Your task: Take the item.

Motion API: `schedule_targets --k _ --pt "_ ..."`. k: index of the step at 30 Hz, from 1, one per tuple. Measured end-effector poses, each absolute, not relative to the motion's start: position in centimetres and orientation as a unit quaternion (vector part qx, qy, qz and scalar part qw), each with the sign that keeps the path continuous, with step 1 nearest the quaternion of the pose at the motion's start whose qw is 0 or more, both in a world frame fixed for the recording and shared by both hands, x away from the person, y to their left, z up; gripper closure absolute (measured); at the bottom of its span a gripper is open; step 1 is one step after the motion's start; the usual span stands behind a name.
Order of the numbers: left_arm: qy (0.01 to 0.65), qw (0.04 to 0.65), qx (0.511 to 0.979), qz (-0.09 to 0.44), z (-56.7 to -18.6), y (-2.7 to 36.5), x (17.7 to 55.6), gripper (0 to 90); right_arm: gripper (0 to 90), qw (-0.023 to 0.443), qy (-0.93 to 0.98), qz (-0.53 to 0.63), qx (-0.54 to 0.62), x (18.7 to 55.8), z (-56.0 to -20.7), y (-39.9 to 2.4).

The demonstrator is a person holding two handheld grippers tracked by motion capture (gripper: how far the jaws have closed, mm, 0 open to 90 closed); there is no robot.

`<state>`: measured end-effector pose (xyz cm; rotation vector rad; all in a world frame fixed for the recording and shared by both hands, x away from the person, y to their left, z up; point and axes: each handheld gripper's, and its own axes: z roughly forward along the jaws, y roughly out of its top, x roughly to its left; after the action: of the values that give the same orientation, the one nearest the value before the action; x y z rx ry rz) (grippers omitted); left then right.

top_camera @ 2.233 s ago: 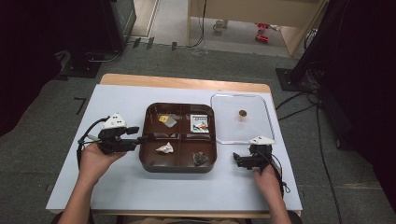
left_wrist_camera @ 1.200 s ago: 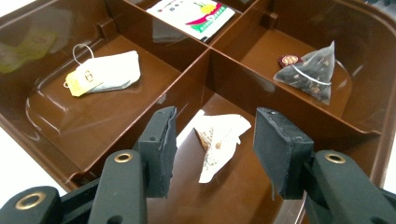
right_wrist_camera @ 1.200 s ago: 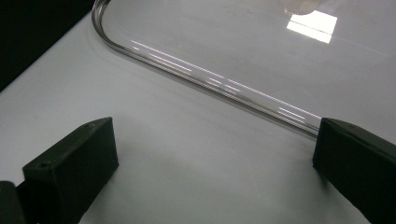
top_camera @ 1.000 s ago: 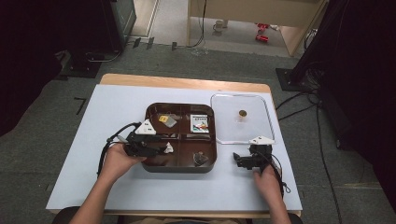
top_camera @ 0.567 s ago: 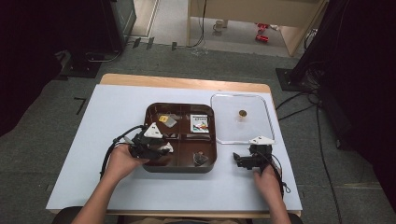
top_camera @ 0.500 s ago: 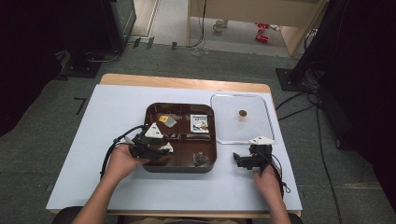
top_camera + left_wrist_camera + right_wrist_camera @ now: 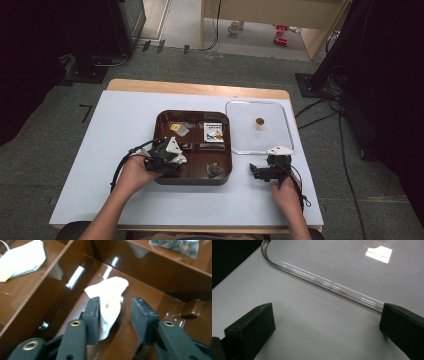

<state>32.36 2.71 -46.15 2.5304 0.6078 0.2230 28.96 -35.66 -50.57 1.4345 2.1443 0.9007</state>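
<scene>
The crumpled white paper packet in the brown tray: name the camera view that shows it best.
The left gripper view. The crumpled white paper packet lies close up between the left gripper jaws, which have just been closing, on the brown divided plastic tray floor. The high view gives a small white patch beside the gripper. The right gripper view faces the clear tray rim.

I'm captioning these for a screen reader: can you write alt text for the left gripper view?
The left tool has just been closing its two black jaws around a white packet lying in a compartment of a glossy brown tray; one jaw touches it, the other stands apart. Neighbouring compartments hold another white packet and a clear bag of dark pieces.
</scene>
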Motion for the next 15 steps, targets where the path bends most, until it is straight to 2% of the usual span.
schedule_targets --k 8,15 --pt "0.244 0.252 0.934 0.074 -46.04 2.7 32.56 74.5 0.0 0.204 0.768 0.323 0.514 28.95 -50.57 -35.65" --pt "0.252 0.263 0.929 0.067 -45.66 2.97 32.57 77.2 0.0 0.204 0.768 0.323 0.514 28.94 -50.57 -35.65"
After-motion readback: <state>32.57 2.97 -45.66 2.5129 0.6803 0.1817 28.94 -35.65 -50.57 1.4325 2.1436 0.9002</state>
